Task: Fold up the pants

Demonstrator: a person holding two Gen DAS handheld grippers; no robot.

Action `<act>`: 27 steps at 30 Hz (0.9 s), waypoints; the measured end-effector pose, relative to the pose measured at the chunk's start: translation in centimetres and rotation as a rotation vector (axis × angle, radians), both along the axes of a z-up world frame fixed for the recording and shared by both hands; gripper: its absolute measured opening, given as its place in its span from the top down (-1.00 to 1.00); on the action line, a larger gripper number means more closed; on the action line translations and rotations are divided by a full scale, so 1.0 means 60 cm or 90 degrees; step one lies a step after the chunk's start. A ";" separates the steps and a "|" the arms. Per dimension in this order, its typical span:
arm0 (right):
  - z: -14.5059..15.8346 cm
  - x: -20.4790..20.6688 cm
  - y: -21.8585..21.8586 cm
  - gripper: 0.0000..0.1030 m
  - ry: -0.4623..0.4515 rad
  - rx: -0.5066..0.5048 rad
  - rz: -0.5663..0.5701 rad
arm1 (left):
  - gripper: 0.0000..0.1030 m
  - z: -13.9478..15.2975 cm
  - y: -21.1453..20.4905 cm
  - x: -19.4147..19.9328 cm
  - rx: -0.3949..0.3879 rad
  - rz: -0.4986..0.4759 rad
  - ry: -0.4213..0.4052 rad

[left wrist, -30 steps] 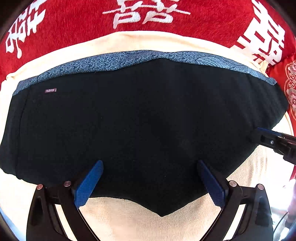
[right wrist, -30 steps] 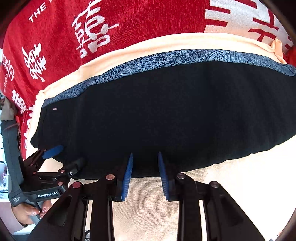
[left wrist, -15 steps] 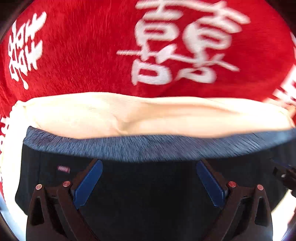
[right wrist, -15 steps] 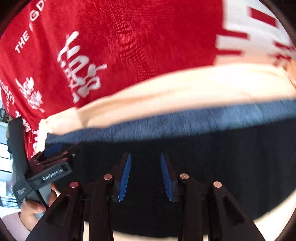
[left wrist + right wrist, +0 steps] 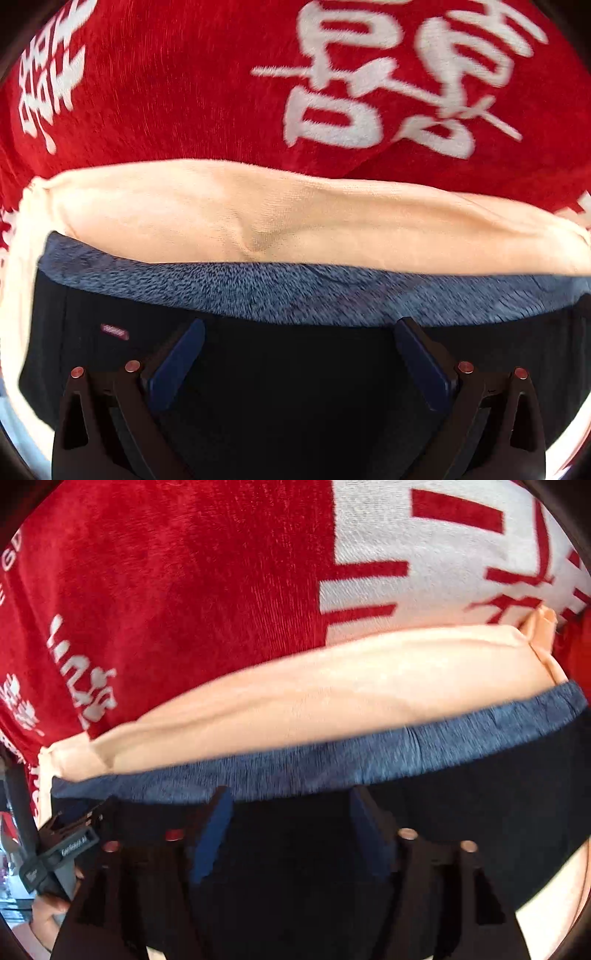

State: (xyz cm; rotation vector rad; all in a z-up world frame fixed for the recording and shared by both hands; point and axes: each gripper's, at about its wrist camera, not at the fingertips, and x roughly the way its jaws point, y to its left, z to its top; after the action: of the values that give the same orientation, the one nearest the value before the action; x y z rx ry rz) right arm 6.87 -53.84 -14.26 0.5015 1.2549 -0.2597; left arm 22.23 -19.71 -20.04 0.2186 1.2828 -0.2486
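Hovering over black pants [image 5: 295, 387], both tongs gape, nothing gripped; right tongs [image 5: 291, 834] just widened. Left tongs [image 5: 299, 354] near waistband [image 5: 295, 291]. Pants lie on cream towel [image 5: 258, 210], red blanket [image 5: 166, 92] beyond.

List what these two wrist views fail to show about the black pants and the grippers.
- Black pants with blue-grey waistband: legs and hems cut off by both frames' lower edges and gripper bodies.
- Small label: text blurred.
- Left gripper, right gripper: jaws apart; cloth contact unclear.
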 end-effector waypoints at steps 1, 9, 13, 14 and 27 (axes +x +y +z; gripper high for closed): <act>0.002 -0.019 0.005 -0.43 0.005 0.007 -0.003 | -1.00 0.015 0.008 -0.016 0.000 -0.012 0.003; 0.003 -0.146 0.037 -0.62 0.047 0.024 -0.033 | -1.00 0.054 -0.023 -0.131 -0.047 -0.059 0.054; 0.013 -0.193 0.018 -1.00 -0.028 0.163 -0.089 | -1.00 0.060 -0.026 -0.178 -0.053 -0.035 0.074; 0.013 -0.206 0.012 -1.00 -0.047 0.208 -0.112 | -1.00 0.062 -0.026 -0.185 -0.055 -0.031 0.079; 0.066 -0.228 0.015 -1.00 -0.137 0.430 -0.118 | -1.00 0.081 -0.048 -0.238 -0.053 -0.055 0.078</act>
State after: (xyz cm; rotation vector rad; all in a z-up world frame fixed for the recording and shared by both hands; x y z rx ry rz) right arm -6.79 -52.93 -10.33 1.1969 1.0663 0.0756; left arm 7.93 -22.57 -15.20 0.1907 1.3835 -0.3941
